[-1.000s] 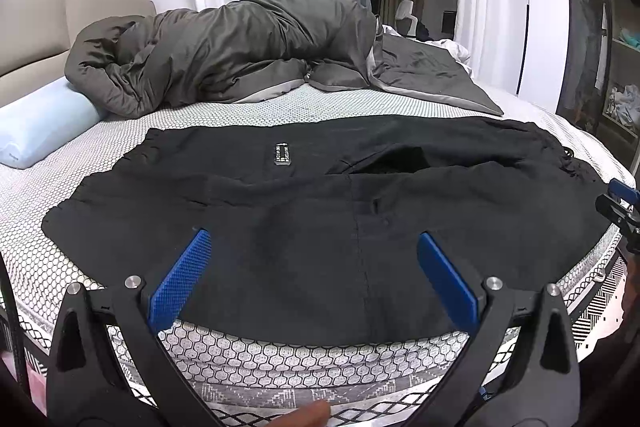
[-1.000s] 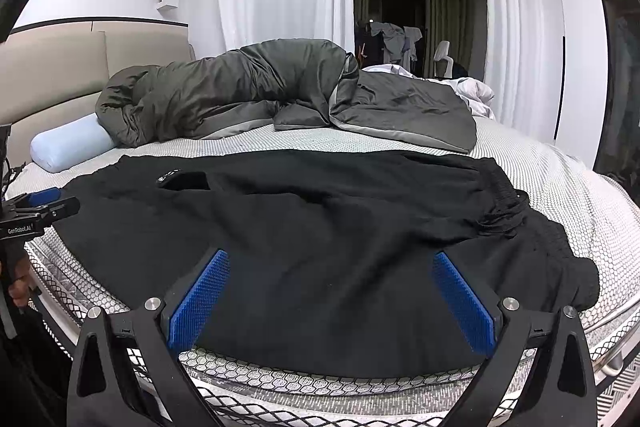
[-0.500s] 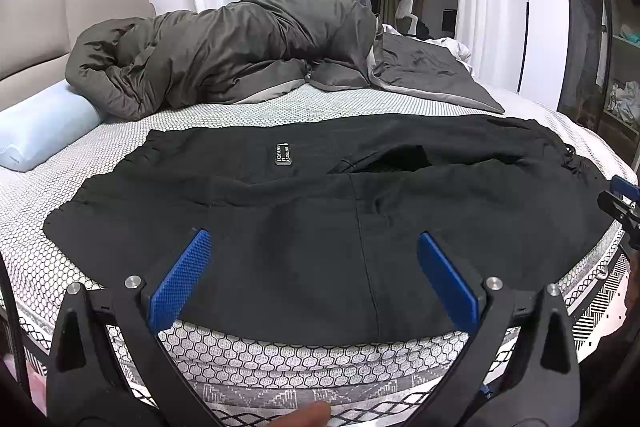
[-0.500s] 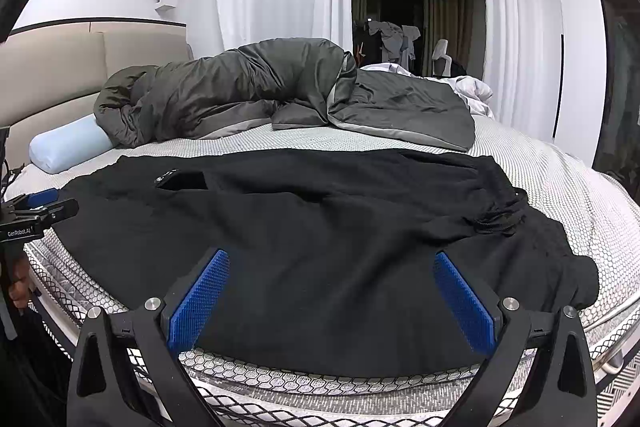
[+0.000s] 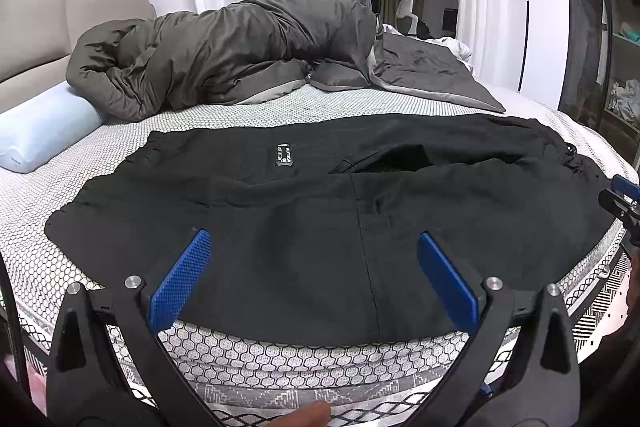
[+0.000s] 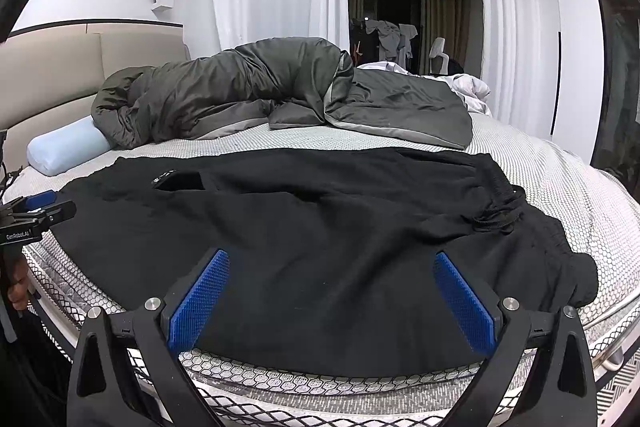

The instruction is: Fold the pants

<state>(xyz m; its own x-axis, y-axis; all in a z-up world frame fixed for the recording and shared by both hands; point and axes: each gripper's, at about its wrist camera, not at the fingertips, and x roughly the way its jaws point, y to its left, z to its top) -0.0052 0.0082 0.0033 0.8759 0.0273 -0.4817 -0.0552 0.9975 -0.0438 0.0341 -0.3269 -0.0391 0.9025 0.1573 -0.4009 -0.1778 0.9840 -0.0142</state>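
Note:
Black pants (image 5: 304, 227) lie spread across the near half of the bed, one layer folded over the other, with a small label (image 5: 283, 154) facing up. In the right wrist view the pants (image 6: 320, 235) end in a gathered waistband with a drawstring (image 6: 494, 213) at the right. My left gripper (image 5: 314, 243) hovers open just above the near hem, nothing between its blue pads. My right gripper (image 6: 332, 263) is open too, over the near edge by the waist end. Each gripper shows at the edge of the other's view: the right gripper (image 5: 622, 197) and the left gripper (image 6: 34, 213).
A rumpled grey duvet (image 5: 240, 55) lies across the far half of the mattress (image 5: 60, 275). A pale blue bolster pillow (image 5: 36, 131) sits at the left by the headboard (image 5: 36, 35). White curtains and a dark doorway stand behind. A fingertip (image 5: 308, 417) shows below.
Both views have shifted slightly; the pants sit a little lower and closer in the frames. Both grippers stay open and the pants have not moved.

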